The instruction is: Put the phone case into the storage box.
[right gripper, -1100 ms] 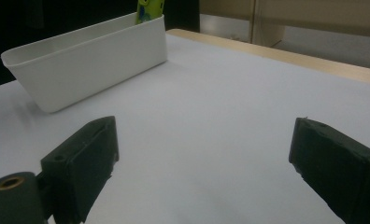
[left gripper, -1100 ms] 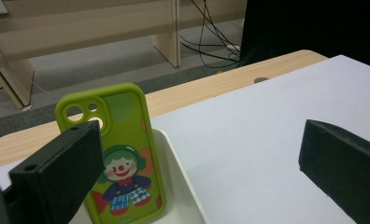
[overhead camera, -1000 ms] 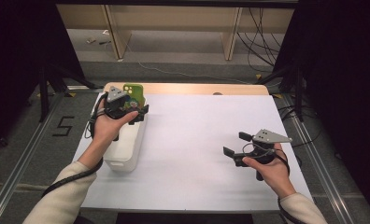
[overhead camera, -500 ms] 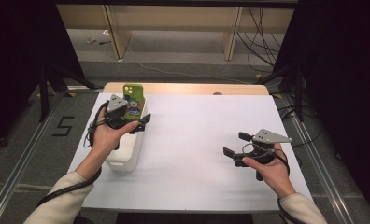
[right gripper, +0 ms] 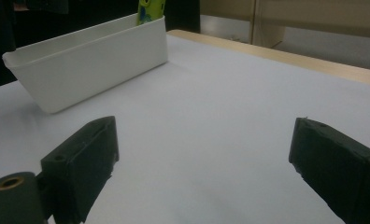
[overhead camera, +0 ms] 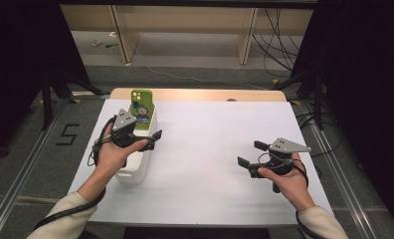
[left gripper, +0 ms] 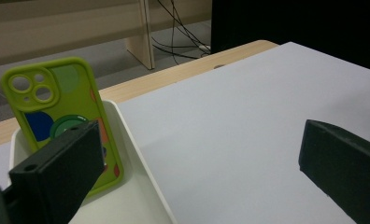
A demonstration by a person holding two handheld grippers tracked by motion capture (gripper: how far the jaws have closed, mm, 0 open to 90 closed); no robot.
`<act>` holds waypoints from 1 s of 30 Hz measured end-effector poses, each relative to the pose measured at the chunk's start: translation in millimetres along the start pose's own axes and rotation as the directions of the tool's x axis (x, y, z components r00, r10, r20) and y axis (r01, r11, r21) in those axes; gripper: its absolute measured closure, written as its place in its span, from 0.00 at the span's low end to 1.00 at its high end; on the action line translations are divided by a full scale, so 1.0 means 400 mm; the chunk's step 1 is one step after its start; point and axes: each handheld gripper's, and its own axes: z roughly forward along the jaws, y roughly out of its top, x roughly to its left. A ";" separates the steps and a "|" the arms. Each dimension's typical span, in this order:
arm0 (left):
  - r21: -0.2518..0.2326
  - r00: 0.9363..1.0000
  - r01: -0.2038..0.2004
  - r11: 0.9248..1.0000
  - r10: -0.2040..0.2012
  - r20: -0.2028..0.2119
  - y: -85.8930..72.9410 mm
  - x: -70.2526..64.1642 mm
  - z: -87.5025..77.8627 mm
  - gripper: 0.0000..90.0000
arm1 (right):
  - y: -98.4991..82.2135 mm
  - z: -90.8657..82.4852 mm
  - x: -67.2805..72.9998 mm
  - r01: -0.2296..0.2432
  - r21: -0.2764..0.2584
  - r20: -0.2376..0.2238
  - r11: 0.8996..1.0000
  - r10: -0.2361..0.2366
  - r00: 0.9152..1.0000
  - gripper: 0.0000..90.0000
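Note:
A phone in a lime-green case (overhead camera: 142, 108) stands on end, leaning against the far wall of a long white bin (overhead camera: 134, 172) at the table's left. My left gripper (overhead camera: 154, 140) hovers over the bin's middle, open and empty, a little short of the phone. In the left gripper view the phone (left gripper: 57, 116) rises just behind the left jaw, and the gripper (left gripper: 199, 172) holds nothing. My right gripper (overhead camera: 251, 153) is open over the white tabletop at the right. In the right gripper view the gripper (right gripper: 211, 172) is empty, with the bin (right gripper: 89, 60) farther off.
A white sheet (overhead camera: 215, 149) covers the table, with a wooden strip (overhead camera: 200, 94) along its far edge. Beyond the table are floor cables (overhead camera: 274, 35) and wooden furniture legs (overhead camera: 123, 35). Metal rails (overhead camera: 31, 164) run along both sides.
My left gripper has drawn back toward the person, away from the phone, which stays standing in the bin. The right gripper has not moved.

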 end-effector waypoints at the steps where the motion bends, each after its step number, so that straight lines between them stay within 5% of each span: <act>1: -0.004 1.000 -0.001 1.000 0.001 0.002 -0.002 -0.002 -0.002 0.00 | 0.000 0.000 0.000 0.001 0.000 -0.001 1.000 -0.001 1.000 0.10; 30: -0.018 0.994 -0.055 0.998 0.056 0.097 -0.055 -0.038 -0.050 0.00 | 0.000 0.000 0.002 0.002 -0.001 -0.005 1.000 -0.002 1.000 0.10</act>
